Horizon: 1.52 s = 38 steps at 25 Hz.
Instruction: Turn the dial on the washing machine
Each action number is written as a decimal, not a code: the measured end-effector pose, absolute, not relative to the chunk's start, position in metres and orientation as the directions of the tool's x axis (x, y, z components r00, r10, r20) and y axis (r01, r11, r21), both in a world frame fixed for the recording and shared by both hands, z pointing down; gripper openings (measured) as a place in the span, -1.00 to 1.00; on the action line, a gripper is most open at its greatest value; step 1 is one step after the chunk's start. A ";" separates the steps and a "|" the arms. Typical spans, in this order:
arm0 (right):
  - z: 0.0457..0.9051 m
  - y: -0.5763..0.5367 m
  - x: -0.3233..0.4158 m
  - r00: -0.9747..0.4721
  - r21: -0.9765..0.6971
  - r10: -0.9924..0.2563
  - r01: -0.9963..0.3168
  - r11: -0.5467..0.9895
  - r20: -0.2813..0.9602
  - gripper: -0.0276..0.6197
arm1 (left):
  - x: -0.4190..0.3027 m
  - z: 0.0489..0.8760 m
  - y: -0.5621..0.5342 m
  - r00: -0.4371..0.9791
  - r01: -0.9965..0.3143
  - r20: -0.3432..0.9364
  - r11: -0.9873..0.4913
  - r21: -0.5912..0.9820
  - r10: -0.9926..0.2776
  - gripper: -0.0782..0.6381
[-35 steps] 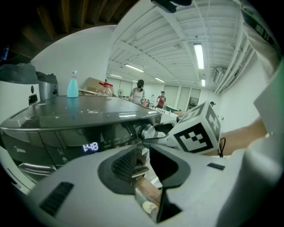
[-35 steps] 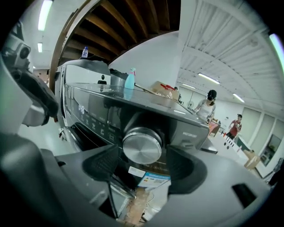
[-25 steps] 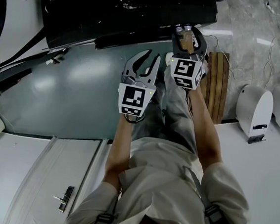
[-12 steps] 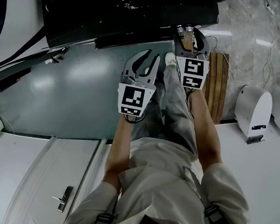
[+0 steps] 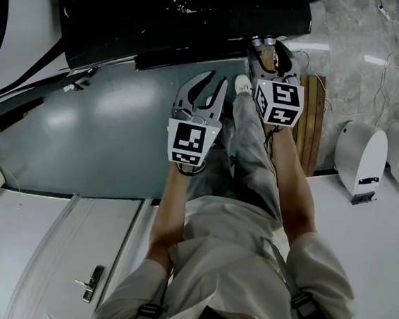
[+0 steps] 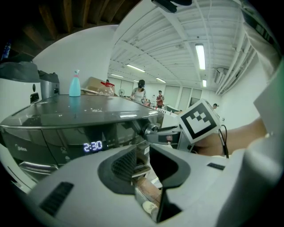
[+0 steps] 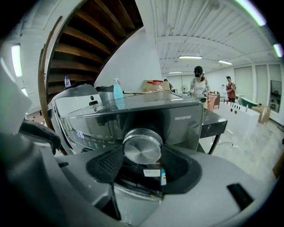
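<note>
ahead: washing machine blocks | left of left gripper: floor free | right: wooden slats close

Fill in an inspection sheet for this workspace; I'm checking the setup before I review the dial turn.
Surface: washing machine top, grey and glossy.
Job's things: silver dial on the front panel; display reads 2:30.
Clutter: blue spray bottle stands on the top.
Grippers: right gripper shut on the dial; left gripper open, nothing between its jaws, off the machine.
Cables: black cable at the right wrist.
Surroundings: open hall, people far behind; white unit on the floor.
</note>
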State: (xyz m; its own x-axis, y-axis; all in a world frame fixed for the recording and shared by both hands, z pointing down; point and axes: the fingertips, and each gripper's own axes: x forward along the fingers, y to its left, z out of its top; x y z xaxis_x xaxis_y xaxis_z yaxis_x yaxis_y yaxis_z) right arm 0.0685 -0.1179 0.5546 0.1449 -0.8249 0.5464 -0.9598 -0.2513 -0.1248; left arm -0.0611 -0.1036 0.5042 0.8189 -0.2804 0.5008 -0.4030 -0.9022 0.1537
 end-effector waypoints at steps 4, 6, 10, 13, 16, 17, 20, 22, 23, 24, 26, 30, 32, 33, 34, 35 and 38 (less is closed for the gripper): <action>0.555 -0.118 0.069 0.128 -0.178 -0.832 -0.948 -0.262 0.540 -0.08 | -0.062 0.505 -0.105 0.818 -0.406 0.501 -0.901 0.154 -0.283 -0.51; 0.555 -0.118 0.069 0.120 -0.201 -0.834 -0.943 -0.265 0.538 -0.08 | -0.063 0.505 -0.105 0.818 -0.407 0.501 -0.900 0.155 -0.283 -0.51; 0.555 -0.118 0.070 0.103 -0.250 -0.840 -0.929 -0.272 0.533 -0.08 | -0.063 0.505 -0.105 0.818 -0.408 0.501 -0.899 0.158 -0.284 -0.51; 0.555 -0.118 0.070 0.089 -0.289 -0.845 -0.916 -0.277 0.527 -0.08 | -0.063 0.505 -0.104 0.818 -0.409 0.500 -0.899 0.159 -0.284 -0.51; 0.556 -0.118 0.071 0.076 -0.331 -0.851 -0.900 -0.282 0.520 -0.08 | -0.064 0.505 -0.105 0.818 -0.409 0.500 -0.899 0.158 -0.285 -0.51; 0.557 -0.118 0.071 0.071 -0.345 -0.853 -0.895 -0.284 0.517 -0.08 | -0.065 0.506 -0.105 0.818 -0.410 0.500 -0.898 0.158 -0.285 -0.51; 0.557 -0.117 0.071 0.057 -0.387 -0.861 -0.877 -0.285 0.506 -0.08 | -0.065 0.506 -0.105 0.817 -0.411 0.500 -0.898 0.158 -0.286 -0.51; 0.557 -0.117 0.071 0.047 -0.415 -0.866 -0.864 -0.286 0.499 -0.08 | -0.065 0.506 -0.105 0.817 -0.412 0.500 -0.897 0.159 -0.287 -0.51; 0.557 -0.117 0.071 0.043 -0.429 -0.868 -0.857 -0.286 0.495 -0.08 | -0.065 0.506 -0.104 0.817 -0.411 0.500 -0.898 0.159 -0.286 -0.51; 0.557 -0.117 0.072 0.038 -0.443 -0.871 -0.850 -0.287 0.490 -0.08 | -0.065 0.506 -0.104 0.818 -0.411 0.499 -0.898 0.159 -0.286 -0.51; 0.557 -0.117 0.072 0.029 -0.470 -0.876 -0.835 -0.286 0.482 -0.08 | -0.064 0.505 -0.103 0.818 -0.411 0.499 -0.898 0.158 -0.286 -0.51; 0.557 -0.117 0.072 0.012 -0.516 -0.885 -0.809 -0.283 0.465 -0.08 | -0.064 0.505 -0.102 0.818 -0.410 0.500 -0.898 0.158 -0.285 -0.51; 0.558 -0.117 0.072 0.006 -0.533 -0.888 -0.798 -0.281 0.460 -0.08 | -0.064 0.505 -0.103 0.817 -0.411 0.500 -0.898 0.158 -0.286 -0.51; 0.558 -0.117 0.072 0.003 -0.543 -0.890 -0.791 -0.281 0.456 -0.08 | -0.064 0.505 -0.103 0.817 -0.411 0.500 -0.898 0.158 -0.286 -0.51; 0.558 -0.117 0.073 0.000 -0.555 -0.892 -0.783 -0.281 0.452 -0.08 | -0.064 0.505 -0.103 0.817 -0.411 0.500 -0.898 0.159 -0.286 -0.51; 0.558 -0.117 0.073 -0.003 -0.566 -0.894 -0.775 -0.281 0.448 -0.08 | -0.064 0.505 -0.102 0.818 -0.411 0.499 -0.898 0.159 -0.286 -0.51; 0.557 -0.117 0.073 -0.009 -0.587 -0.899 -0.760 -0.279 0.438 -0.08 | -0.063 0.504 -0.102 0.818 -0.412 0.499 -0.898 0.158 -0.287 -0.51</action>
